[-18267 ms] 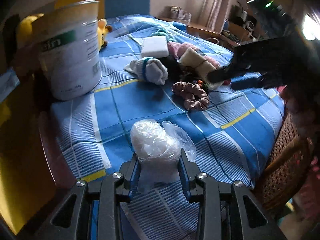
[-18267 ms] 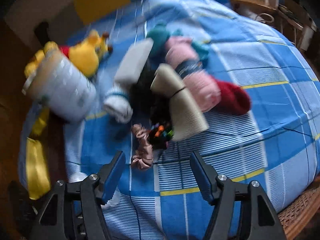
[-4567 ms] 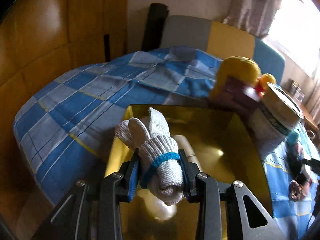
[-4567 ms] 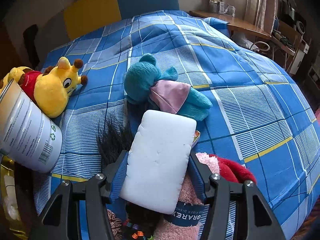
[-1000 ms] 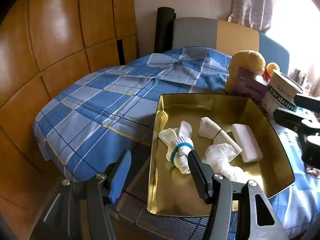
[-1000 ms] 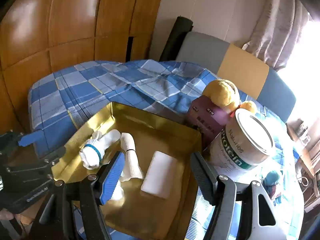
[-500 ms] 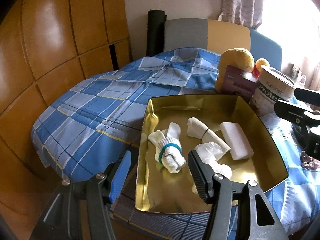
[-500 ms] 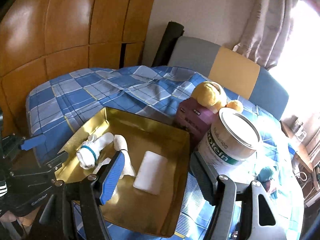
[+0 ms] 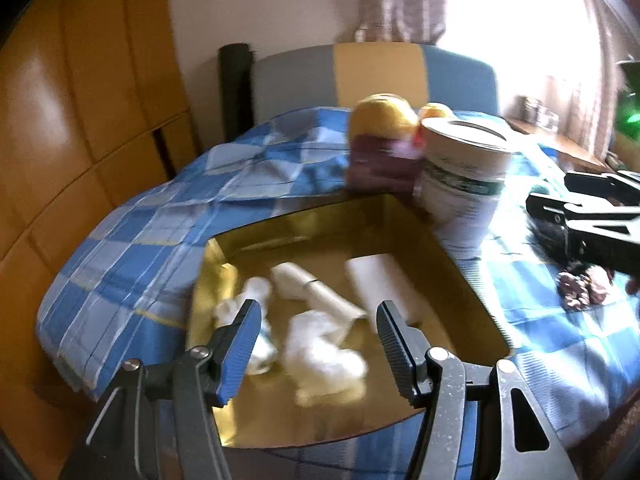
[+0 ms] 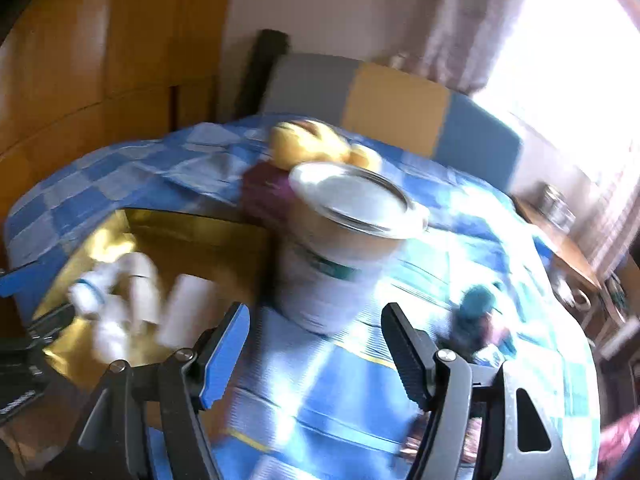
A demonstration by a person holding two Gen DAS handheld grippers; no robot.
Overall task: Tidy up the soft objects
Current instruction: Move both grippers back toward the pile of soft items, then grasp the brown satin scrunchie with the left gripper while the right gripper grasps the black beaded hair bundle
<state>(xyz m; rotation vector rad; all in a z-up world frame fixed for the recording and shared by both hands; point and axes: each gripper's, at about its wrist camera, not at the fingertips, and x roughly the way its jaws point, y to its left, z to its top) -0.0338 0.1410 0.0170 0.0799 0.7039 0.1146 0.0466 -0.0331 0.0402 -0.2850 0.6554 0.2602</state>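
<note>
Bedspread: my blue checked cover [image 9: 132,240] fills the left of both views, and everything stands on it.
Gold tray: the tray [image 9: 472,304] sits on the cover, directly ahead of my left claw; from my right wrist it lies low on the left [image 10: 200,236].
Tray contents, left to right: a white glove with a blue cuff [image 9: 256,320], partly hidden behind my left finger; a crumpled clear bag [image 9: 324,356] nearest me; a cream roll with a band around it [image 9: 312,292] behind it; a white sponge block [image 9: 384,288] toward the right wall. All four are blurred.
Left claw: my left gripper [image 9: 316,340] is spread wide and holds nothing, hanging above the tray's near end.
Protein tin: the white tin [image 9: 460,184] stands upright just beside the tray's far right corner, lid on; my right wrist sees its top [image 10: 352,200].
Behind the tin: a maroon box [image 9: 376,168] and a yellow plush [image 9: 380,114], close together.
Right claw: my right gripper [image 10: 316,344] is spread and holds nothing, above the cover to the right of the tray.
Still on the bed: a teal plush [image 10: 478,304] and a pink scrunchie [image 9: 580,288], well apart from the tray.
</note>
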